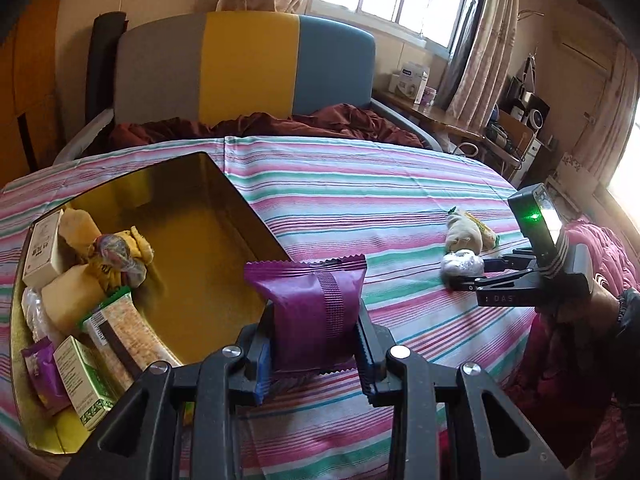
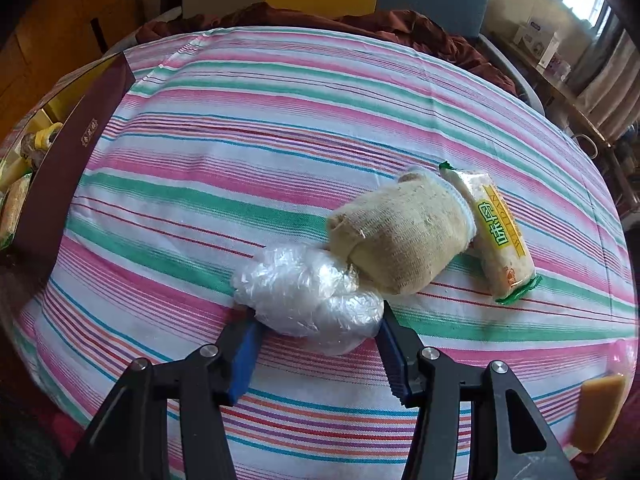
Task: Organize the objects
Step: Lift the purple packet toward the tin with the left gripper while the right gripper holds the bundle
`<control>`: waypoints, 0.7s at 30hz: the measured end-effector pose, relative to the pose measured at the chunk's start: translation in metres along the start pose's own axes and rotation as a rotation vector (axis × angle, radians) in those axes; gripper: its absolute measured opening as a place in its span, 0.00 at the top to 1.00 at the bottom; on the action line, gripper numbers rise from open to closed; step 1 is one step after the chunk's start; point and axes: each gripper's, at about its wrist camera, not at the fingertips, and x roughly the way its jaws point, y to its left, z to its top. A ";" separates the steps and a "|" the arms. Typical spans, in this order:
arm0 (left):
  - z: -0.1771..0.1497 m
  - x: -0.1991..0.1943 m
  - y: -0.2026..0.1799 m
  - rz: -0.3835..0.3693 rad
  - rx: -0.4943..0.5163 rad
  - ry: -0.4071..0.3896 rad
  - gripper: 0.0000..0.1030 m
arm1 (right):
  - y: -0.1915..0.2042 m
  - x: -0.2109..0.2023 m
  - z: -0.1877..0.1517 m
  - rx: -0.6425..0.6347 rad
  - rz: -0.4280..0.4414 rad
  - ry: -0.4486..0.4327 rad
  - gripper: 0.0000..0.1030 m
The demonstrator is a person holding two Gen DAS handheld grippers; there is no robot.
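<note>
while the left gripper [image 1: 316, 320] clamps a purple packet [image 1: 310, 304] upright between its pads, the packet hangs above the striped sheet [image 1: 360, 184], just beside the near right wall of the box [image 1: 240, 200]. the jaws are drawn in tight on the packet's sides.

the right gripper [image 2: 316, 320] points down at a plastic wad [image 2: 308, 296] lying on the sheet. its jaws stand part open on either side of the wad, with the blue pads [image 2: 244, 356] at or very near its edges; whether they press on it cannot be told. in the left wrist view the right gripper [image 1: 464, 276] reaches in from the right, its tips at the same wad [image 1: 462, 264].

touching the wad's far side lies a beige cloth bundle [image 2: 400, 236], and just beside that a yellow-and-green snack pack [image 2: 496, 236]. an orange-yellow block [image 2: 600, 412] sits at the sheet's near right edge, well apart from them.

the box is gold inside and dark maroon outside. its left part holds a white carton [image 1: 40, 256], pale yellow blocks [image 1: 72, 292], a crumpled yellow wrapper [image 1: 116, 256], a long cracker pack [image 1: 124, 336], a green-and-white carton [image 1: 84, 380] and a small purple packet [image 1: 44, 372]. its right part shows bare gold floor.
</note>
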 end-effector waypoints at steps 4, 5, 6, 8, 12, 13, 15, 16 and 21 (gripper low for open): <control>-0.003 -0.003 0.007 0.012 -0.006 -0.001 0.67 | 0.004 0.001 0.002 -0.006 -0.005 -0.001 0.47; -0.004 -0.005 0.009 0.019 -0.008 -0.004 0.67 | 0.004 0.001 0.002 -0.007 -0.005 -0.001 0.47; -0.005 -0.006 0.012 0.023 -0.012 -0.005 0.67 | 0.005 0.001 0.002 -0.008 -0.006 -0.001 0.47; -0.005 -0.013 0.021 0.031 -0.029 -0.019 0.67 | 0.003 0.000 0.002 -0.012 -0.007 -0.003 0.47; -0.003 -0.034 0.060 0.055 -0.127 -0.058 0.67 | 0.004 0.000 0.001 -0.021 -0.014 -0.005 0.47; -0.004 -0.039 0.072 0.077 -0.155 -0.065 0.67 | 0.004 0.000 0.002 -0.022 -0.015 -0.005 0.47; -0.008 -0.047 0.098 0.110 -0.226 -0.074 0.67 | 0.005 0.000 0.002 -0.025 -0.018 -0.006 0.47; -0.011 -0.051 0.112 0.120 -0.267 -0.075 0.67 | 0.005 0.000 0.002 -0.027 -0.020 -0.006 0.47; -0.027 -0.056 0.151 0.132 -0.390 -0.051 0.67 | 0.006 0.000 0.002 -0.034 -0.027 -0.007 0.47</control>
